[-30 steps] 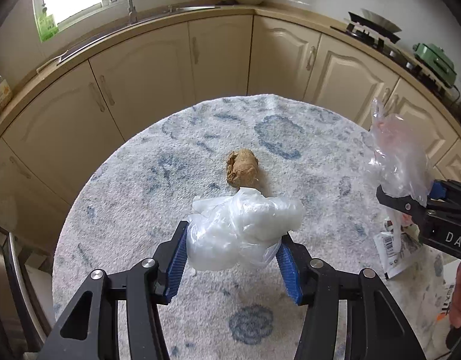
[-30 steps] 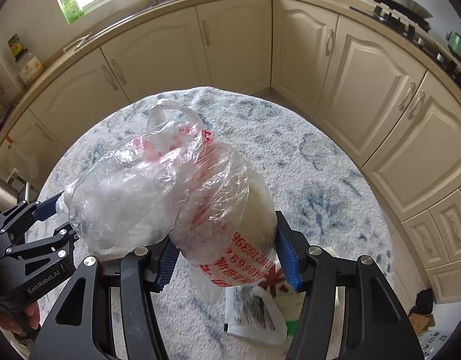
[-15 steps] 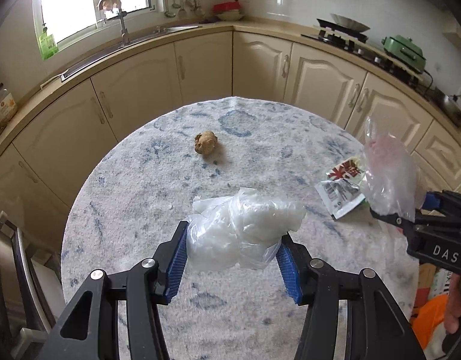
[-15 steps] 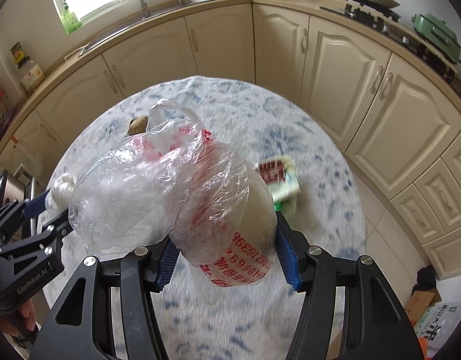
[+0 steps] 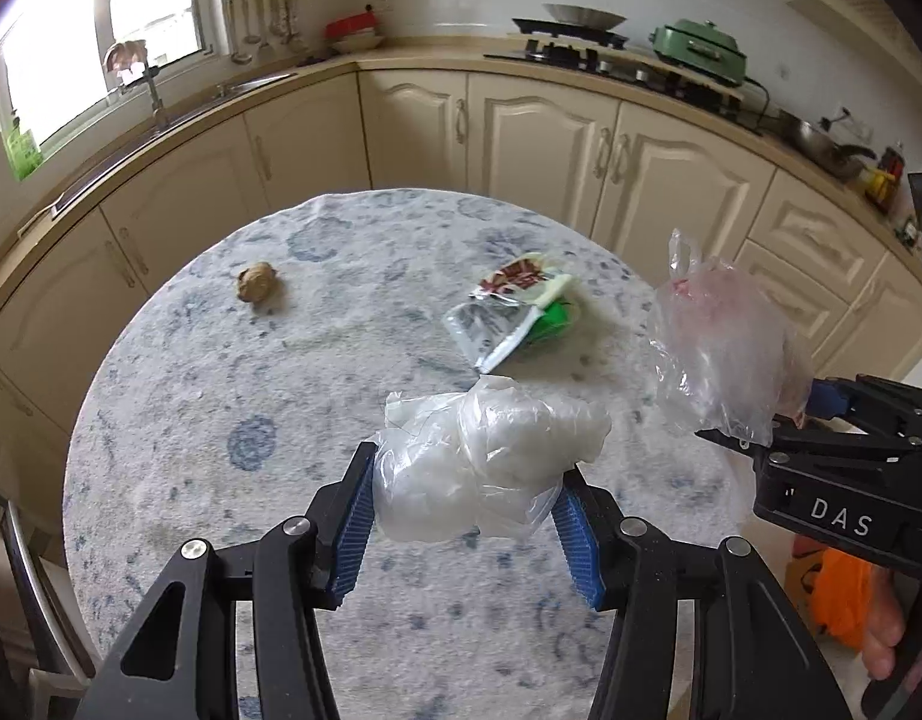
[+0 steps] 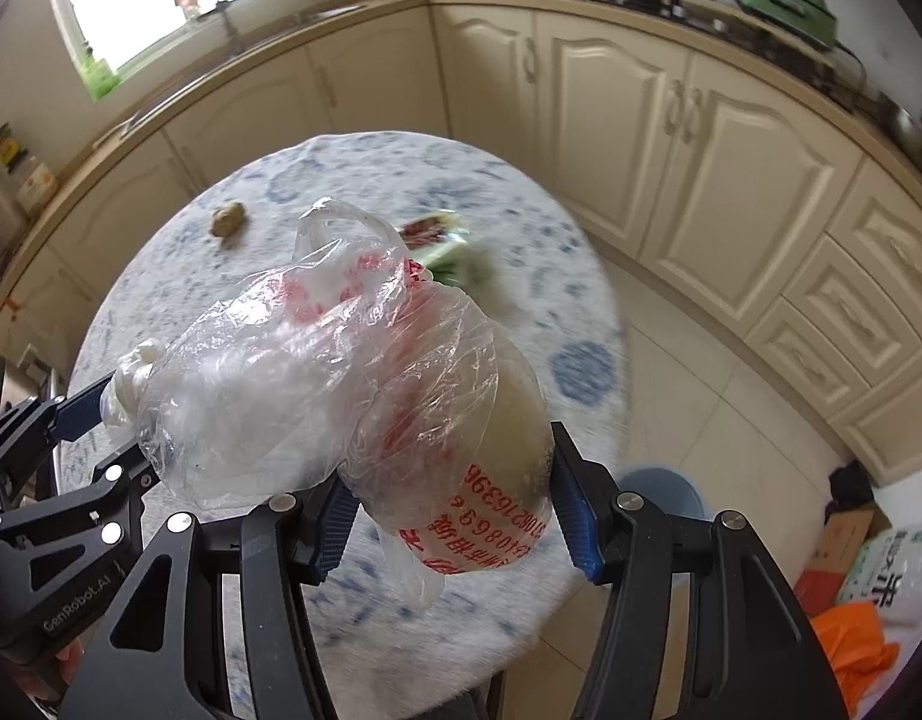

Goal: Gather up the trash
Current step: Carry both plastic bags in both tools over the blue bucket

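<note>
Task partly done. The left claw [image 5: 464,501] is clamped on a wad of white plastic film [image 5: 485,468]; the right claw [image 6: 455,510] is clamped on a crumpled clear bag with red print [image 6: 365,396]. Both loads hang above the near edge of the round counter [image 5: 191,396]. Left to collect: a snack wrapper [image 5: 512,309] at far right and a brown crumpled lump [image 5: 256,282] at far left. Compared with a second ago, both claws have drawn back toward the near side, bringing the wrapper fully into the left view, while a blue bin [image 6: 662,495] now shows on the floor.

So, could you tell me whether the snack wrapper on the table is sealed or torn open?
Torn open: the snack wrapper lies flat on the table, silver lining exposed.
</note>
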Demonstrator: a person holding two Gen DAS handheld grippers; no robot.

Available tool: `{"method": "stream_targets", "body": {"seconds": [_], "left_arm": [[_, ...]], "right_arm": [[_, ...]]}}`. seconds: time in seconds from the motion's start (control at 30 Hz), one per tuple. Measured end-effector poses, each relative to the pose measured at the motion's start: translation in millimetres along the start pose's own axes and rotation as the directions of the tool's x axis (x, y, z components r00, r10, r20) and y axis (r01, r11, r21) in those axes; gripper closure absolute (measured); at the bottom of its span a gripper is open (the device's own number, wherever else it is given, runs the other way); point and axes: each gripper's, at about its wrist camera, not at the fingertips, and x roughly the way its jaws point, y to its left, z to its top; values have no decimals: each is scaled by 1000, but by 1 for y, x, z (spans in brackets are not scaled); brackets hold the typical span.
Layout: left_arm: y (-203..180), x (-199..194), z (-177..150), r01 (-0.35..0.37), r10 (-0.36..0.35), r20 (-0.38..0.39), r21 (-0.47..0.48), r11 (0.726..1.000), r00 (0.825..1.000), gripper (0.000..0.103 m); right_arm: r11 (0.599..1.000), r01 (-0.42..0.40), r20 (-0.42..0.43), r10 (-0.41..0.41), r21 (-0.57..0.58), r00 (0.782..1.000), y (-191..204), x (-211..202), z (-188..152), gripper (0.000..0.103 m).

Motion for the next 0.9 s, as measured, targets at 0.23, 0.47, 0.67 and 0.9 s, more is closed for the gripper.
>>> {"method": "stream_targets", "body": {"seconds": [0.23,0.47,0.67,0.9], "left_arm": [[-64,12,7,62,-59,-26,110,992,998,52],[-132,35,15,141,-130,-64,207,968,989,52],[-195,67,16,198,-168,-127,276,940,978,52],[-265,105,16,262,-204,-194,358,896,960,52]], "right_arm": [[991,74,-6,-73,116,997,-61,-16,-26,44],[960,153,-36,-149,233,988,-125,-27,-55,44],[919,223,-64,-214,324,975,-180,-39,-78,44],[858,293,-103,-276,421,956,-238,-52,-109,44]]}}
